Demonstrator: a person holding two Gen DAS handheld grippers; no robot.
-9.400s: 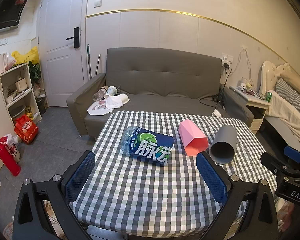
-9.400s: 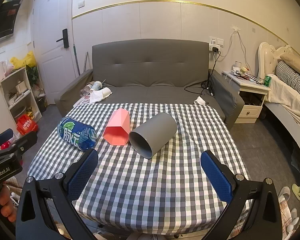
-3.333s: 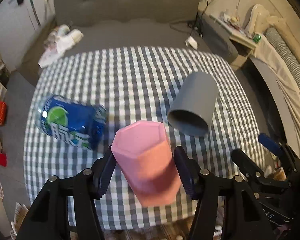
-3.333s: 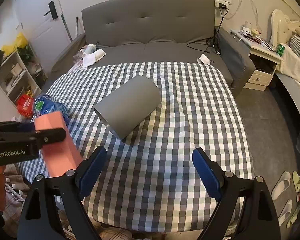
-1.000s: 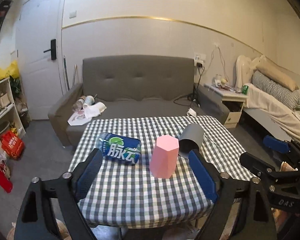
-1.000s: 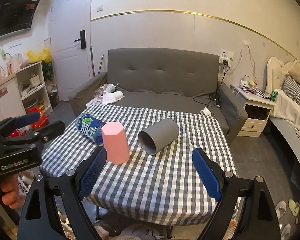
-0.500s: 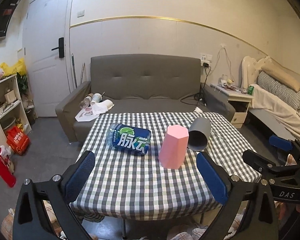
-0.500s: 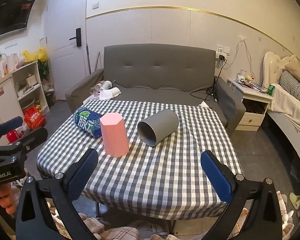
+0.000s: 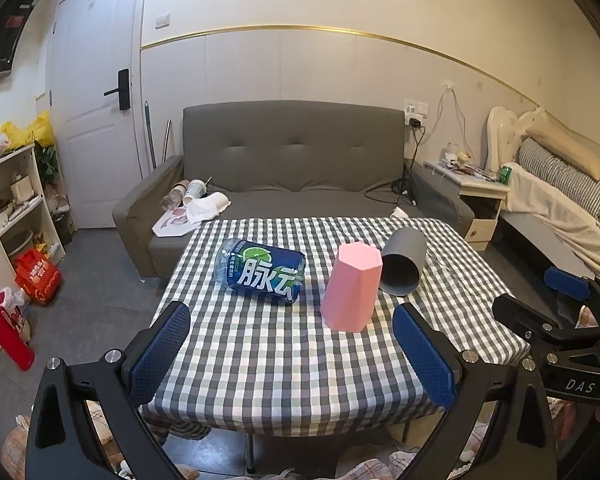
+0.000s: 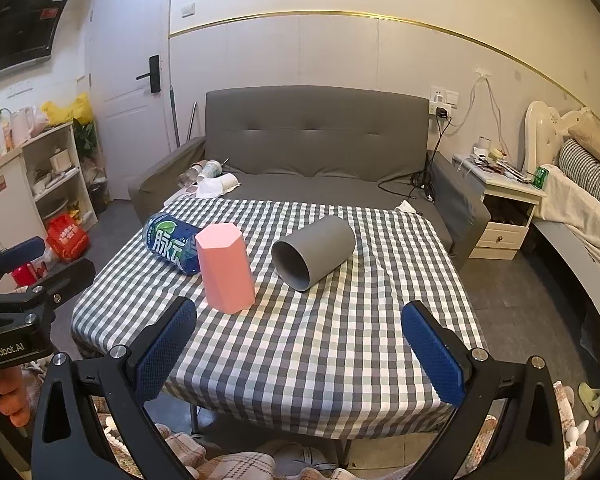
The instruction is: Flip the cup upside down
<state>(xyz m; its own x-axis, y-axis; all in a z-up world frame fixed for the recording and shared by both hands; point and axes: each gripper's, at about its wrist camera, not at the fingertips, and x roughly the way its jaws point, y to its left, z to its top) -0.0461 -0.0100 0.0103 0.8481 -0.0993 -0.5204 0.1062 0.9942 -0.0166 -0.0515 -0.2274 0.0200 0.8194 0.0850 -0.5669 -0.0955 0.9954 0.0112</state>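
Two grippers — left gripper and right gripper — hang spread and empty off the table's near edge. Midway across, the pink cup stands mouth-down; the grey cup just beside it lies sideways and could roll if nudged.

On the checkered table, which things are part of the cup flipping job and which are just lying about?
Part of the job:
pink cup, standing mouth down
grey cup, on its side, mouth toward the cameras
left gripper and right gripper, both open

Just lying about:
blue bottle, on its side
checkered table itself
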